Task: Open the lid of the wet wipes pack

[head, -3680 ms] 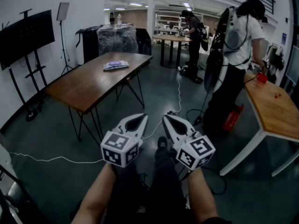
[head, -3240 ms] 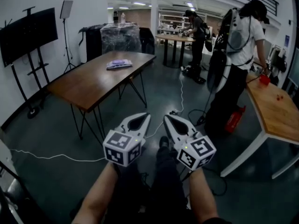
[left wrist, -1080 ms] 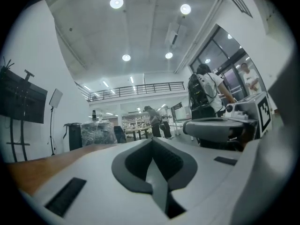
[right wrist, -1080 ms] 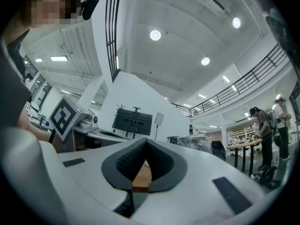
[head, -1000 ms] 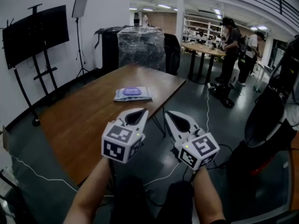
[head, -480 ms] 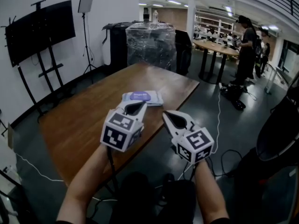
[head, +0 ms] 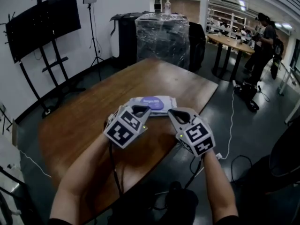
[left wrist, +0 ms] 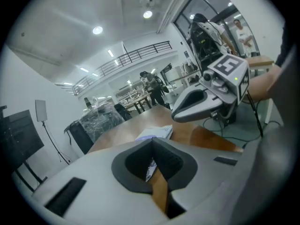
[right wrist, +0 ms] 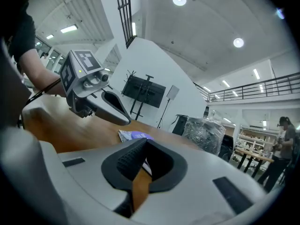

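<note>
The wet wipes pack (head: 153, 104), pale with a purple oval lid, lies flat on the brown wooden table (head: 89, 125). Both grippers hover side by side just in front of it, apart from it. My left gripper (head: 139, 109) is shut with nothing between its jaws, its tips near the pack's near left edge. My right gripper (head: 179, 115) is shut and empty too, by the pack's near right corner. In the left gripper view the pack (left wrist: 157, 134) shows beyond the shut jaws (left wrist: 152, 143). The right gripper view shows the pack (right wrist: 133, 136) ahead, with the left gripper (right wrist: 123, 119) passing over it.
A plastic-wrapped bulky object (head: 161, 36) stands past the table's far end. A screen on a stand (head: 40, 20) is at the left wall. People (head: 266, 36) work at other tables at the back right. Cables (head: 230, 125) run on the floor to the right.
Both grippers have moved forward and down to the pack, staying shut. The view has come closer to the table, so the pack now sits right behind the jaws.
</note>
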{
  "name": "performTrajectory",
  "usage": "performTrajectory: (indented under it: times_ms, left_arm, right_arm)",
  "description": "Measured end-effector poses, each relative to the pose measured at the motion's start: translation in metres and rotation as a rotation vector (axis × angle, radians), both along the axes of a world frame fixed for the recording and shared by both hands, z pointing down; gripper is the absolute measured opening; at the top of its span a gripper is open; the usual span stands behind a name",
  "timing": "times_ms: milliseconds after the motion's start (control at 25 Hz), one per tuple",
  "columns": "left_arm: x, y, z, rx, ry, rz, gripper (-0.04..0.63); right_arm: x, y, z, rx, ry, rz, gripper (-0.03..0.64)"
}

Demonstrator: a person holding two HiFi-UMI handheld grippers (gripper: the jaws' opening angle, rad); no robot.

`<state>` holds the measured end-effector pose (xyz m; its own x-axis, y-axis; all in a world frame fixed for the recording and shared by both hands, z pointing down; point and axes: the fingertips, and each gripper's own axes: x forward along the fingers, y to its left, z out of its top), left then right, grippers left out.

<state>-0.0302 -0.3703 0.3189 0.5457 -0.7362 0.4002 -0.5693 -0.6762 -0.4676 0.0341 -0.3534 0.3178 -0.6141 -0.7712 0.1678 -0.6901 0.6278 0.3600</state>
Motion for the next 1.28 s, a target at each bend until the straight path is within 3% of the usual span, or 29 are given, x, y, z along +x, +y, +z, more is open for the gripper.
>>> performTrajectory:
  times_ms: [160, 360, 560, 760, 1280]
  left_arm:
    - [-0.002, -0.029, 0.015, 0.024, -0.135, 0.046, 0.008]
    - [0.006, -0.048, 0.032, -0.03, -0.25, 0.148, 0.009]
    - [0.014, -0.046, 0.046, -0.116, -0.33, 0.269, 0.129]
    - [0.015, -0.054, 0.05, -0.127, -0.398, 0.305, 0.129]
    - [0.014, -0.066, 0.054, -0.123, -0.484, 0.369, 0.129]
  right_arm:
    - [-0.004, -0.029, 0.014, -0.029, 0.098, -0.026, 0.012]
    - [0.001, -0.057, 0.03, -0.052, 0.23, -0.028, 0.012]
    - [-0.005, -0.069, 0.047, -0.067, 0.386, -0.105, 0.012]
    - [-0.009, -0.071, 0.056, -0.085, 0.477, -0.161, 0.011]
    - [-0.014, -0.071, 0.057, -0.108, 0.472, -0.252, 0.008]
